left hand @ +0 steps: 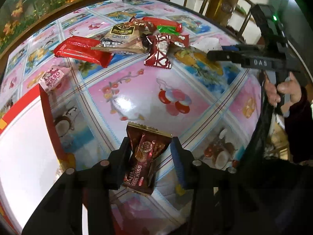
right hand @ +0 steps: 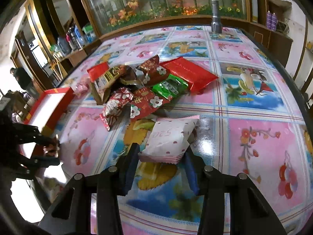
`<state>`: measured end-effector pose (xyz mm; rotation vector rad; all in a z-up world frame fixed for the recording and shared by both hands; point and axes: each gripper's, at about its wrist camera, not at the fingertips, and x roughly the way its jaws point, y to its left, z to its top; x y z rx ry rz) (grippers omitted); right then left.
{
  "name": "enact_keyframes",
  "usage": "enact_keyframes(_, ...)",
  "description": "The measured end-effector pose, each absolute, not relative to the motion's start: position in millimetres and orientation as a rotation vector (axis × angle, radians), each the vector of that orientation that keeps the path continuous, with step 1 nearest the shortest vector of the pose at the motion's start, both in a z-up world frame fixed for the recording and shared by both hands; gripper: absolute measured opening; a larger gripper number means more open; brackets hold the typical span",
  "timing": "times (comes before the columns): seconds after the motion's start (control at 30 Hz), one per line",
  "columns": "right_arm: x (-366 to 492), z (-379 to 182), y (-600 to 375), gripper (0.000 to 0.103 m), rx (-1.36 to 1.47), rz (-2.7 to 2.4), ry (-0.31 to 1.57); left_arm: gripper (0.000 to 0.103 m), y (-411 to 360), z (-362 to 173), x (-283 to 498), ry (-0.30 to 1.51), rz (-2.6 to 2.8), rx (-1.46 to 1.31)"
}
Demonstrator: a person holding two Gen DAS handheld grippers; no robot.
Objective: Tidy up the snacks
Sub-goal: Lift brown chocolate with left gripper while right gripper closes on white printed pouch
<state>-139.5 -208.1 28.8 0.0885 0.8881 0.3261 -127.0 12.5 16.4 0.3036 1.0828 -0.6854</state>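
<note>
Lying lengthwise between the left gripper's (left hand: 150, 146) narrowed jaws, the brown snack packet (left hand: 143, 156) is pointing away along the fingers, just above the patterned tablecloth (left hand: 195, 90) beside the red box (left hand: 46, 105). The right gripper (right hand: 161, 156), angling downward, is clamping the pink-dotted white packet (right hand: 168, 139) crosswise near the snack pile (right hand: 148, 86).

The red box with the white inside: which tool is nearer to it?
Left. The left tool, holding a brown snack packet, is right beside the red box; the right tool is farther away, past the snack pile.
</note>
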Motion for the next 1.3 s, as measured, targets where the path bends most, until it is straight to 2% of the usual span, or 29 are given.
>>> enact_keyframes(0.57, -146, 40, -184, 0.045, 0.105, 0.409, 0.852, 0.039, 39, 42, -132, 0.989, -0.627, 0.088)
enact_keyframes(0.6, -146, 41, -182, 0.044, 0.105, 0.42, 0.853, 0.039, 41, 44, -133, 0.978, -0.618, 0.08)
enact_keyframes(0.7, -147, 43, -172, 0.02, 0.113, 0.46, 0.859, 0.039, 48, 48, -136, 0.951, -0.611, 0.049)
enact_keyframes(0.9, -147, 32, -154, 0.019, 0.045, 0.435, 0.914, 0.039, 56, 48, -140, 0.926, -0.606, -0.009)
enact_keyframes(1.07, -142, 28, -174, 0.024, 0.133, 0.415, 0.98, 0.039, 51, 47, -143, 0.92, -0.625, -0.017)
enact_keyframes(1.17, -142, 33, -184, 0.034, 0.138, 0.372, 0.96, 0.039, 49, 46, -143, 0.915, -0.628, -0.014)
enact_keyframes(1.23, -142, 40, -183, 0.053, 0.109, 0.339, 0.944, 0.039, 47, 44, -142, 0.917, -0.616, -0.006)
enact_keyframes(1.3, -142, 46, -176, 0.062, 0.058, 0.311, 0.909, 0.039, 45, 41, -138, 0.931, -0.594, 0.001)
